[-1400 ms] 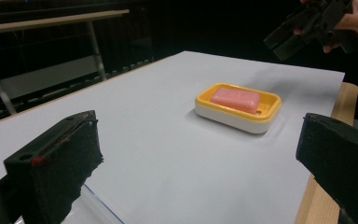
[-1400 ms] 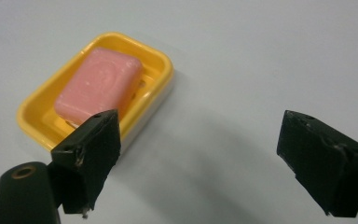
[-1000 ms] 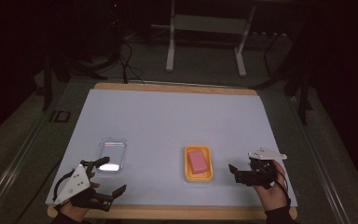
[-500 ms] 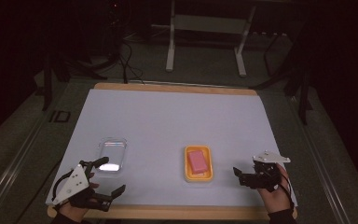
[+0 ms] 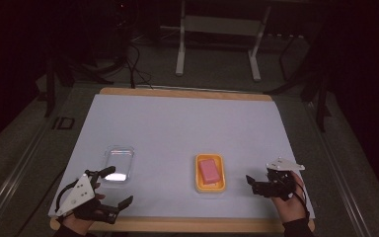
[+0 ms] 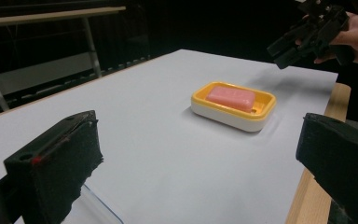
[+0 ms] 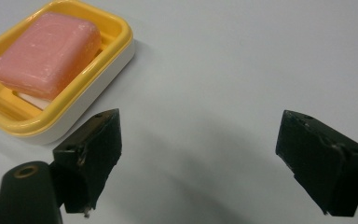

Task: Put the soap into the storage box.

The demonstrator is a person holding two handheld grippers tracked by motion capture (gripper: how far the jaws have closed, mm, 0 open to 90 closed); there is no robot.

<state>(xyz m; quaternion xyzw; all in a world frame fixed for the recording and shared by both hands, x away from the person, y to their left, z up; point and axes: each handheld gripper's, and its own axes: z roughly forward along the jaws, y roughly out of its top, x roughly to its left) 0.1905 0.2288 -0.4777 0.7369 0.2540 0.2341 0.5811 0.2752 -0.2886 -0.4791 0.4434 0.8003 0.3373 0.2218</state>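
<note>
A pink rectangular bar of soap (image 5: 208, 170) lies flat inside a yellow plastic soap dish with a white base (image 5: 210, 185), near the front middle of the white-covered tabletop (image 5: 177, 128). Nothing has been picked up, so by my reading the work is at its very start and everything remains for you to do. To the dish's left, well apart, sits a clear plastic lid or tray (image 5: 118, 163), apparently empty. Your right tongs (image 5: 254, 183) hover just beside the dish, spread wide with nothing between them. Your left tongs (image 5: 116, 190) rest near the clear piece, also spread and empty.
</note>
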